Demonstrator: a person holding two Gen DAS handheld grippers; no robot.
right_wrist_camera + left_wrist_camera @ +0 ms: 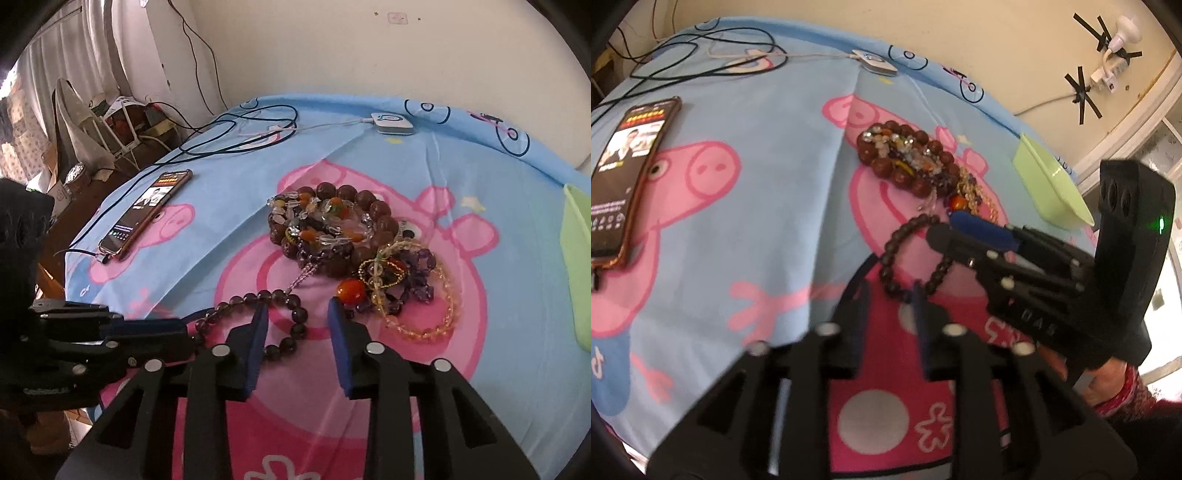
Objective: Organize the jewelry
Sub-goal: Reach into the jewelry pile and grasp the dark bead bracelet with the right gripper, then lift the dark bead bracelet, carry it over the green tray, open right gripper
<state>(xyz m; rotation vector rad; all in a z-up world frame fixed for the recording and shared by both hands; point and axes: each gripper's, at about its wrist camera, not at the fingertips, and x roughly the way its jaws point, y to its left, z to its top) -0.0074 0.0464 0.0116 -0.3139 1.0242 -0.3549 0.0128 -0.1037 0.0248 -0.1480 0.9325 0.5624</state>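
bracelet of dark round beads (258, 317) lies loose; left gripper (891, 299) and right gripper (297, 325) are both spread: close squarely on one strand before lifting.

A: Left wrist view: looking forward and down, close over the sheet (783, 122), right gripper (945, 225) crossing its right side.

B: Right wrist view: facing the far wall; both are sharing the bead pile (332, 225).

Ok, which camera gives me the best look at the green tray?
The left wrist view: the green tray appears nearly whole there, tilted rim and inside visible, sitting on the cartoon sheet beyond the jewelry pile. The right wrist view catches only a cropped slice at its right edge.
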